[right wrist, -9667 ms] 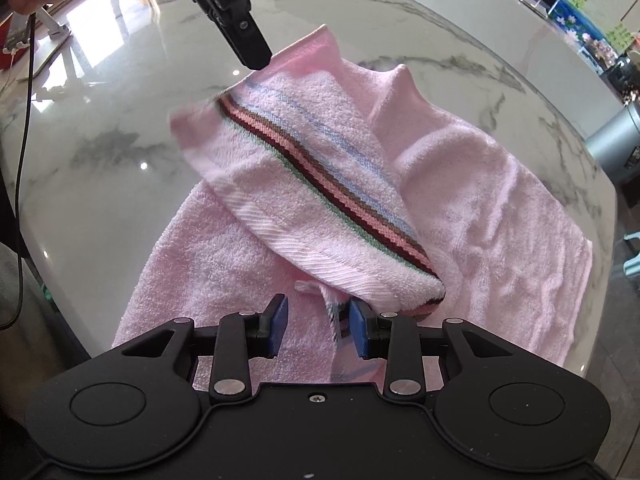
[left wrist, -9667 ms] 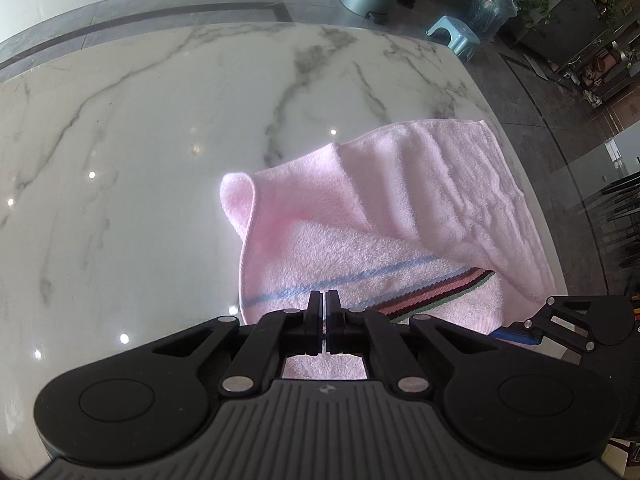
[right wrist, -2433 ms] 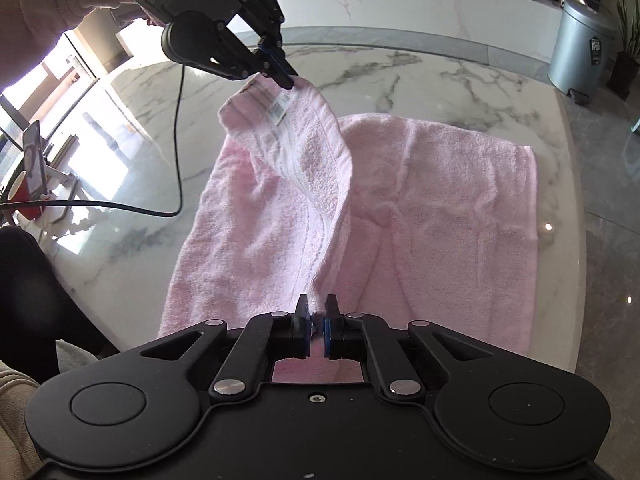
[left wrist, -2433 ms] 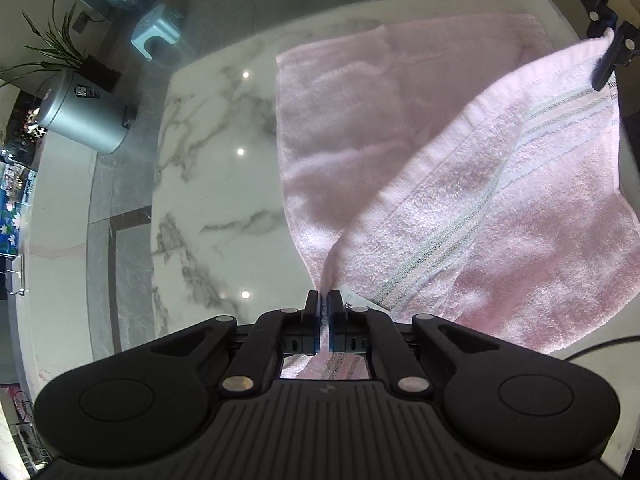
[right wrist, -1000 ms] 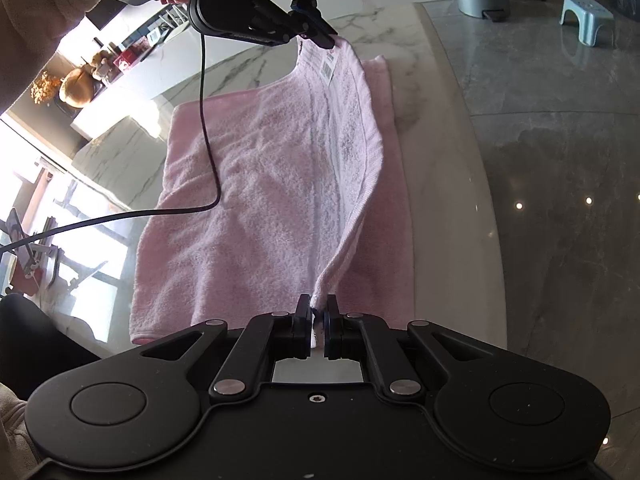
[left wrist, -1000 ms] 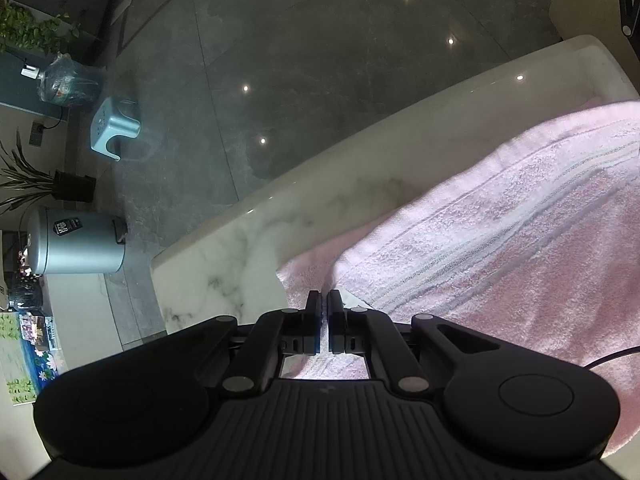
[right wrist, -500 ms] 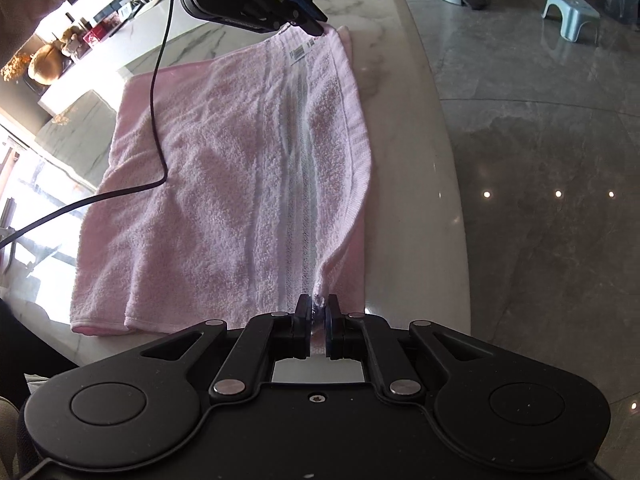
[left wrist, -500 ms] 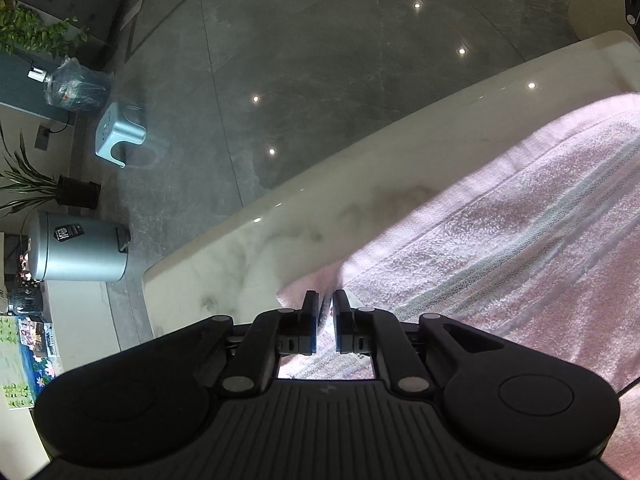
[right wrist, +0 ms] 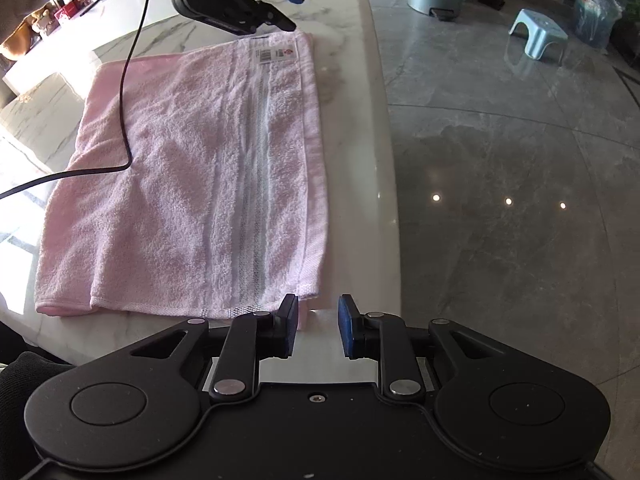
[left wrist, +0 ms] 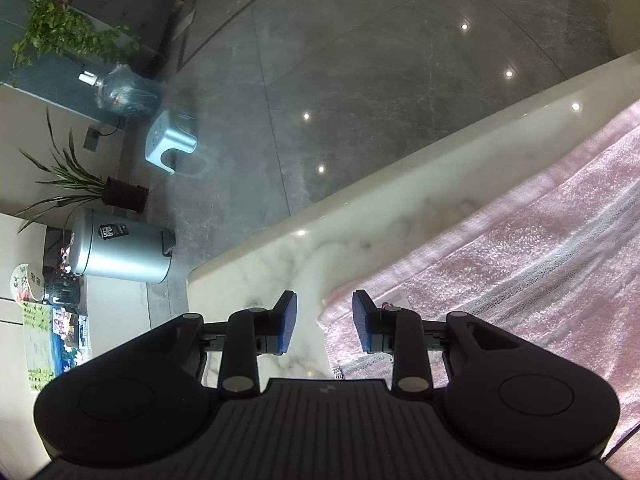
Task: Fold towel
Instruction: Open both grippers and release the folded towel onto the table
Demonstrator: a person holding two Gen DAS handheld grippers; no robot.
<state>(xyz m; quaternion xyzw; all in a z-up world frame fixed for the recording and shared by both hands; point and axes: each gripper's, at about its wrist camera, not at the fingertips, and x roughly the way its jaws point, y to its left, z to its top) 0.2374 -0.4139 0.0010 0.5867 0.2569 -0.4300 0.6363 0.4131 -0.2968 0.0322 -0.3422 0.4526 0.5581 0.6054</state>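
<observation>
The pink towel (right wrist: 192,184) lies folded in half and flat on the white marble table (right wrist: 360,152), its striped hem along the table's right edge. A white label (right wrist: 276,53) shows at its far corner. My right gripper (right wrist: 318,325) is open and empty just off the towel's near right corner. My left gripper (right wrist: 294,10) is open above the far corner. In the left wrist view the left gripper (left wrist: 325,322) is open over the towel (left wrist: 520,264) corner, holding nothing.
A black cable (right wrist: 124,120) runs from the left gripper across the towel. The table edge (left wrist: 360,200) drops to a grey tiled floor with a silver bin (left wrist: 116,252), a blue stool (right wrist: 538,30), a water jug (right wrist: 600,12) and plants (left wrist: 64,28).
Both grippers carried the towel's edge over onto the far side, laid it flat, then opened and let go. The left jaws started opening half a second ago.
</observation>
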